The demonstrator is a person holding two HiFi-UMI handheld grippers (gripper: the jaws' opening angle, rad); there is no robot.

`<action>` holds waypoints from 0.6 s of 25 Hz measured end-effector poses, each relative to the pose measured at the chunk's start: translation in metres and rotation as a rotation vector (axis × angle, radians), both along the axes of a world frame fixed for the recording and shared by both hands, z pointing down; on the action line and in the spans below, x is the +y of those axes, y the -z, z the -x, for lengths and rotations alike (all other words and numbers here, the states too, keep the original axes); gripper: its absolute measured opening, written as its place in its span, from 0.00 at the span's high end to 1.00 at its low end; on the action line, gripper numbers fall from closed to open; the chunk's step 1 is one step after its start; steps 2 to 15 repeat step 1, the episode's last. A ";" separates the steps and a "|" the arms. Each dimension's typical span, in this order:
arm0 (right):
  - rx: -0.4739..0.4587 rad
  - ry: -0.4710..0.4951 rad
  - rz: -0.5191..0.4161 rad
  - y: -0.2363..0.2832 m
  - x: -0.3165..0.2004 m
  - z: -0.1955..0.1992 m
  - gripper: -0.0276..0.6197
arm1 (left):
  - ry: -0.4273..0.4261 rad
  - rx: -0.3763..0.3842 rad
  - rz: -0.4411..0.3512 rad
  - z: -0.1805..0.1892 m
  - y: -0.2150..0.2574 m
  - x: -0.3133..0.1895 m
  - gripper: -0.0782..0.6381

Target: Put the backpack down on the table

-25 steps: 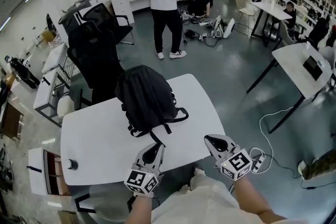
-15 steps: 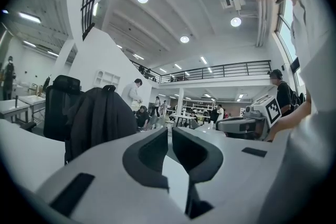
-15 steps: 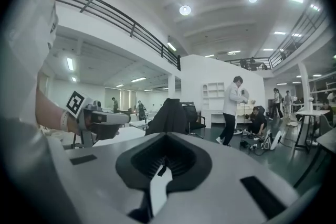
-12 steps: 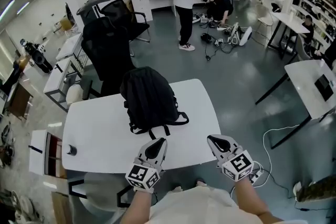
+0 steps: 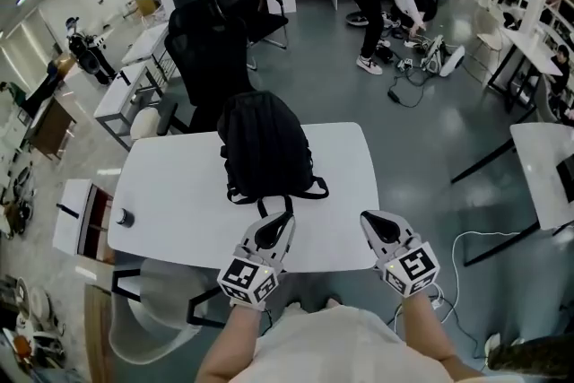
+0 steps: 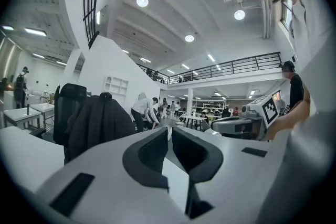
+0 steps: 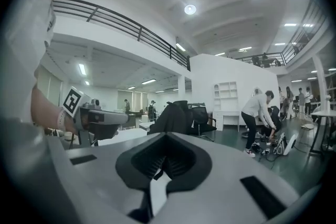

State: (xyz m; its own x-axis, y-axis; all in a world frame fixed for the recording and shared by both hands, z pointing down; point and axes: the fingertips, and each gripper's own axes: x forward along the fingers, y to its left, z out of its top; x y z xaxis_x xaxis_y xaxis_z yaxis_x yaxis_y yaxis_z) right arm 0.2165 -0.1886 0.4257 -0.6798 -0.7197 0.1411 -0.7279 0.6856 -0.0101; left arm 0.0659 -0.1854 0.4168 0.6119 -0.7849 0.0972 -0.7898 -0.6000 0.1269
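Backpack (image 5: 266, 148) rests on the table (image 5: 170, 211), straight ahead of the left gripper (image 5: 279, 220). Seen from the head view, its length runs away from the tools, strap end nearest. The left is the closer tool; the right gripper (image 5: 371, 219) sits off to the side. Both jaws are closed on nothing. Count: one backpack, one table, two grippers.
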 end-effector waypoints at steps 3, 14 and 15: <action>0.002 0.008 0.000 -0.001 -0.001 0.001 0.93 | 0.005 -0.002 0.000 0.000 0.000 -0.001 0.83; 0.002 0.008 0.000 -0.001 -0.001 0.001 0.93 | 0.005 -0.002 0.000 0.000 0.000 -0.001 0.83; 0.002 0.008 0.000 -0.001 -0.001 0.001 0.93 | 0.005 -0.002 0.000 0.000 0.000 -0.001 0.83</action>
